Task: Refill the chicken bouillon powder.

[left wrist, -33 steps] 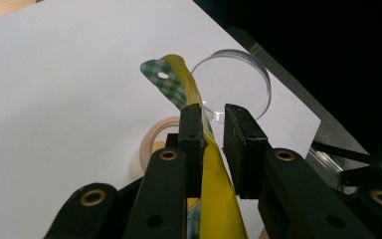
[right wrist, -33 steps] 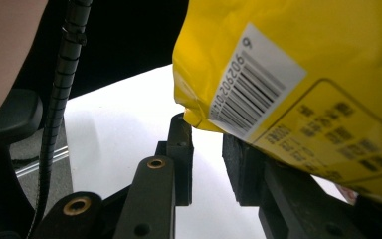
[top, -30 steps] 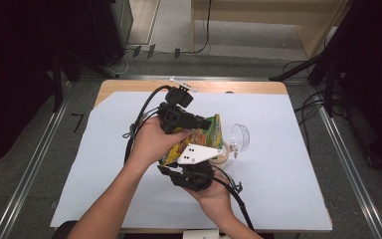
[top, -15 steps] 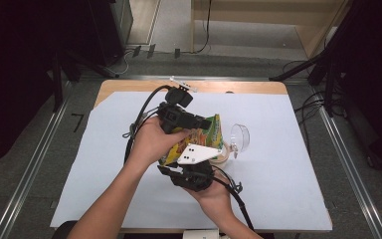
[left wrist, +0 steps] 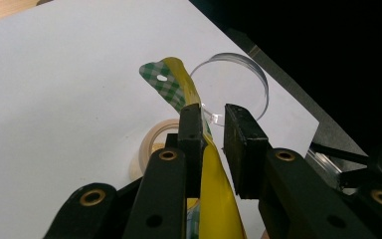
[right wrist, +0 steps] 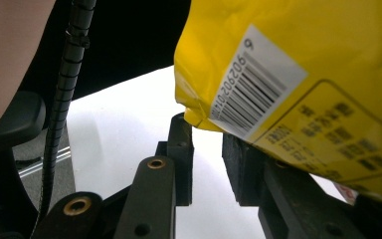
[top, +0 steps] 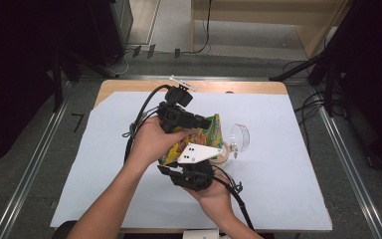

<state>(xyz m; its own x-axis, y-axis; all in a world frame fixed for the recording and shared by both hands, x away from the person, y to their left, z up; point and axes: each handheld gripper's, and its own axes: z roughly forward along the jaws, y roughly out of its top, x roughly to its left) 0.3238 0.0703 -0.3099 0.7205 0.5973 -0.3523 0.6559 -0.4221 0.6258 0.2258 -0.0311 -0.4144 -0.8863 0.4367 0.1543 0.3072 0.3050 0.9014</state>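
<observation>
A yellow snack bag (top: pixel 205 132) with a green checked top (left wrist: pixel 165 78) is up between my two hands at the middle of the table. My left gripper (top: pixel 204 121) reaches onto it from the left. The bag's top edge (left wrist: pixel 214 194) runs between its jaws (left wrist: pixel 213 113) against one pad, and a thin gap shows at the other pad. My right gripper (top: pixel 194 162) sits just below the bag under its white plate. The bag's barcode corner (right wrist: pixel 248 84) hangs over its narrowly parted jaws (right wrist: pixel 206 134), with white sheet showing between them.
A clear round dish (top: pixel 239 137) stands on its edge right of the bag, also behind the jaws (left wrist: pixel 238 82). A roll of tape (top: pixel 222 153) lies beneath the bag. A white sheet (top: pixel 283 179) covers the wooden table (top: pixel 229 87). Cables trail from both grippers.
</observation>
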